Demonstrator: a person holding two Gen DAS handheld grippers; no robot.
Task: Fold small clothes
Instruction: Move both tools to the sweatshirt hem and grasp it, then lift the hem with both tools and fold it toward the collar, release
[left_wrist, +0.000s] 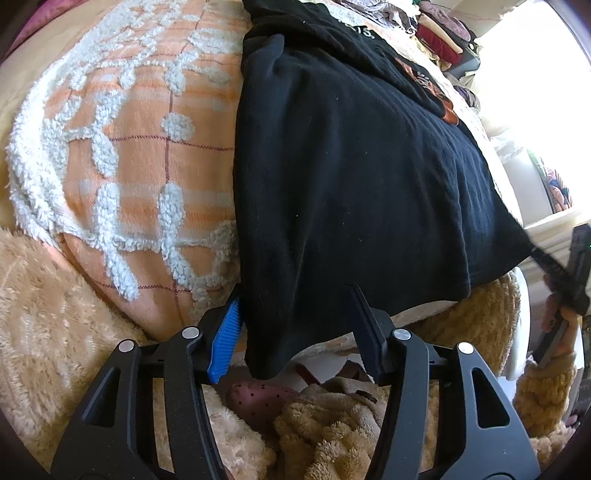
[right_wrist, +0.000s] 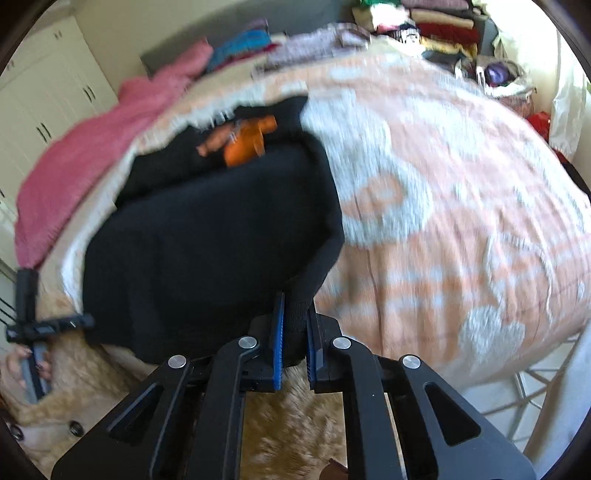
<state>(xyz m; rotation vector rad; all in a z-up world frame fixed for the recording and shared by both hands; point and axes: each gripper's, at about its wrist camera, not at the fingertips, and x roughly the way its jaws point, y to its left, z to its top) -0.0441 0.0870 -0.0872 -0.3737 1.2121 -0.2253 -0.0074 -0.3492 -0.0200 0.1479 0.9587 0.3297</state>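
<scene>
A black T-shirt (left_wrist: 362, 166) with an orange print lies on an orange and white bedspread (left_wrist: 140, 122); its near edge hangs over the bed's edge. My left gripper (left_wrist: 295, 314) is open, its blue-padded fingers (left_wrist: 225, 339) on either side of the shirt's hanging near-left corner. In the right wrist view my right gripper (right_wrist: 295, 339) is shut on the shirt's (right_wrist: 207, 236) near-right corner, which bunches between the pads. The orange print (right_wrist: 243, 140) shows at the shirt's far end. The left gripper also shows at the left edge of the right wrist view (right_wrist: 33, 325).
A pink blanket (right_wrist: 92, 155) lies along the bed's left side. Piles of folded clothes (right_wrist: 436, 26) sit at the bed's far end. A tan fluffy robe (left_wrist: 325, 421) is below the grippers. White cupboards (right_wrist: 48, 92) stand to the left.
</scene>
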